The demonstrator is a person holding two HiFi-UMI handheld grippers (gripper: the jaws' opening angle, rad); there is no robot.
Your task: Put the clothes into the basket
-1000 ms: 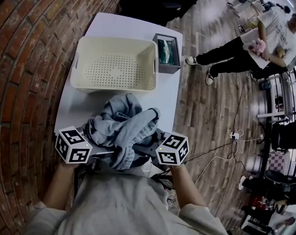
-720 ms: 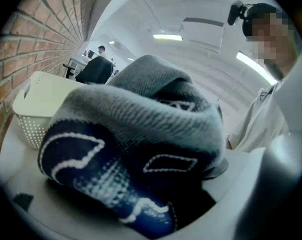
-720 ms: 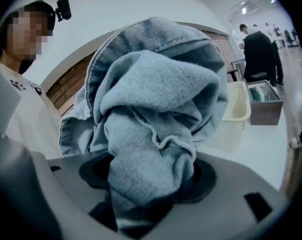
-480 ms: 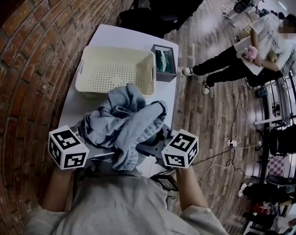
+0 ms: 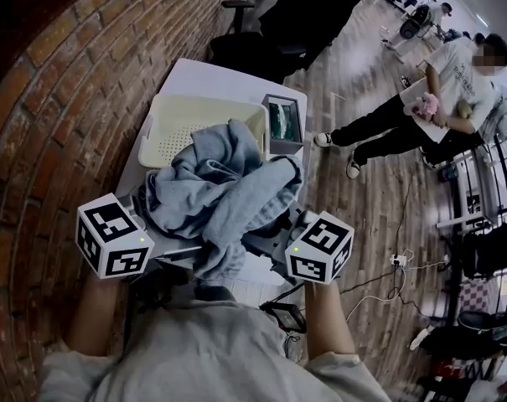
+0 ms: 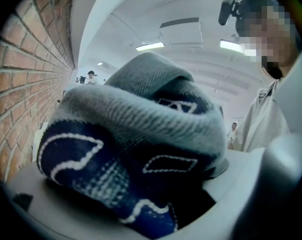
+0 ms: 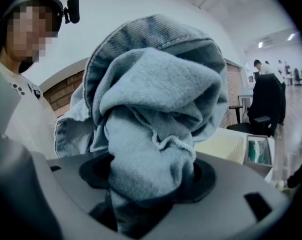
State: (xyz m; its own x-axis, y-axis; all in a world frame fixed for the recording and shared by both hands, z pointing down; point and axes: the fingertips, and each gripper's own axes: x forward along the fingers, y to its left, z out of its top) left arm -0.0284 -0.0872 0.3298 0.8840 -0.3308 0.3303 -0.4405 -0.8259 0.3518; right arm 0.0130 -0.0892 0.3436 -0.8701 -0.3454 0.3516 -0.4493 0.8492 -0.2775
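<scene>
A bundle of clothes (image 5: 224,195), pale blue-grey fabric, hangs above the white table (image 5: 204,78) between my two grippers and covers the near rim of the cream perforated basket (image 5: 173,124). My left gripper (image 5: 165,243) is shut on a grey and navy knitted piece with white pattern (image 6: 141,149). My right gripper (image 5: 268,237) is shut on a thick fold of light blue sweatshirt cloth (image 7: 151,134). The cloth hides both sets of fingertips in the head view. In the right gripper view the basket (image 7: 225,146) shows behind the cloth.
A small grey box with green contents (image 5: 284,122) stands against the basket's right side. A brick wall (image 5: 60,99) runs along the table's left. A black office chair (image 5: 261,40) stands beyond the table. People (image 5: 437,99) and cables (image 5: 395,249) occupy the wooden floor to the right.
Both grippers have lifted the bundle and carried it forward. It was short of the basket before and now overlaps the basket's near edge.
</scene>
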